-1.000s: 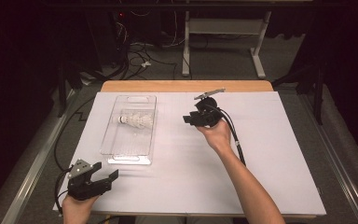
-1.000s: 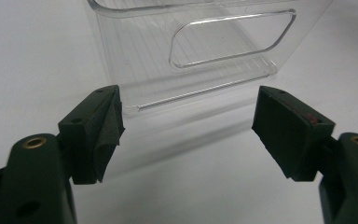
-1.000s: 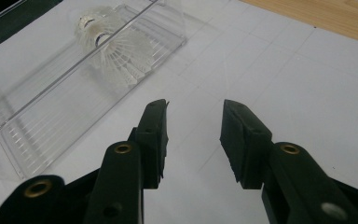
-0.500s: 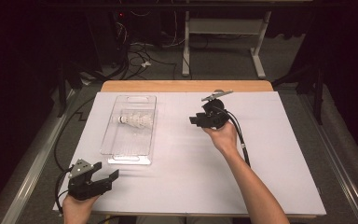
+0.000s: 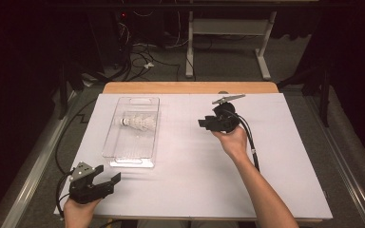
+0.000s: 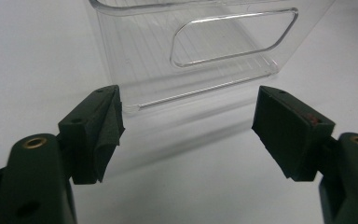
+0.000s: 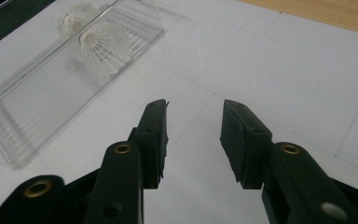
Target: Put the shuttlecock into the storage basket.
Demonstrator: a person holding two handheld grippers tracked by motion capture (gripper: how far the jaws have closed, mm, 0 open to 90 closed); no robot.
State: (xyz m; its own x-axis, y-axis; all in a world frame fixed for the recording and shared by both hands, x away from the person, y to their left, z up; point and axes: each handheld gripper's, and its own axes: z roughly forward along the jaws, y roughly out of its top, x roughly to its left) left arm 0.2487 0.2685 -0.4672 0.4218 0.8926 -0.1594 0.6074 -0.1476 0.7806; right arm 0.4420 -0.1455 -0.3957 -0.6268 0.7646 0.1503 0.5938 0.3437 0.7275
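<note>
A: Where's the shuttlecock [image 5: 138, 123]?

B: Lying on its side in the clear tray [image 5: 119, 151], toward the far end. The right gripper view has it up in the left corner, well apart from the jaws.

A: And the grippers?

B: The right gripper [image 5: 204, 123] is held above the sheet to the right of the tray, jaws parted with nothing between them. The left gripper [image 5: 110, 179] rests at the near left corner, jaws spread wide and empty, facing the tray's near end.

A: What could go wrong?

B: I'd guess the feathers. Clamp the skirt hard and it may crush or spring out. The tray is light too, by the look of it; a jaw catching its wall could slide it across the sheet or tip it. And the clear walls are hard to judge, so a reach might clip the rim.

A: The surface?

B: A white sheet [image 5: 285, 180] over a wooden table [image 5: 190, 87], with a strip of bare wood at the far edge.

A: The room?

B: Dark. Cables [image 5: 140, 59] lie on the floor behind the table, and the white legs of a stand [image 5: 264, 57] rise there.
</note>
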